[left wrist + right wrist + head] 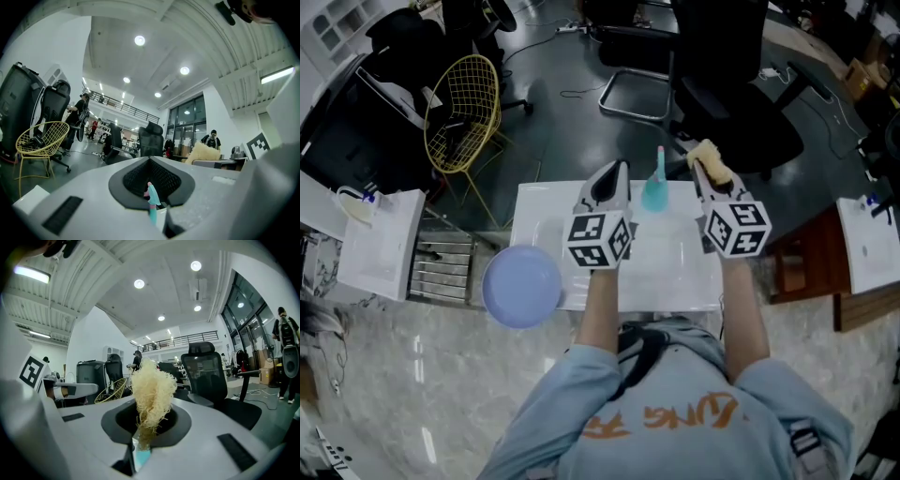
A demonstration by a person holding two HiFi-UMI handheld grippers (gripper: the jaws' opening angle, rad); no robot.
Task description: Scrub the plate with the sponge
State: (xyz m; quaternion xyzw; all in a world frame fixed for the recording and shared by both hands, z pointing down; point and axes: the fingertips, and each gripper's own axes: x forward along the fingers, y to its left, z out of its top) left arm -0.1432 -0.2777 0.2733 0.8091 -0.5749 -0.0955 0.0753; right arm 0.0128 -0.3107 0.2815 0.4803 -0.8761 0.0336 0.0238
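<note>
Two claws [617, 171] [701, 173], one sponge [713, 159], one plate [522, 286]

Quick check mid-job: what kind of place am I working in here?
Probably an open-plan office or lab, not a home kitchen: a black office chair, a railed mezzanine and a freestanding white sink.

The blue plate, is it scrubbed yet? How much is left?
Done: the sponge is picked up, pinched in the right gripper. Right now both grippers are above the white sink, the left gripper shut and empty. Left: everything about the plate. It lies beside the sink, neither gripper touches it, so it probably still needs fetching and scrubbing.
</note>
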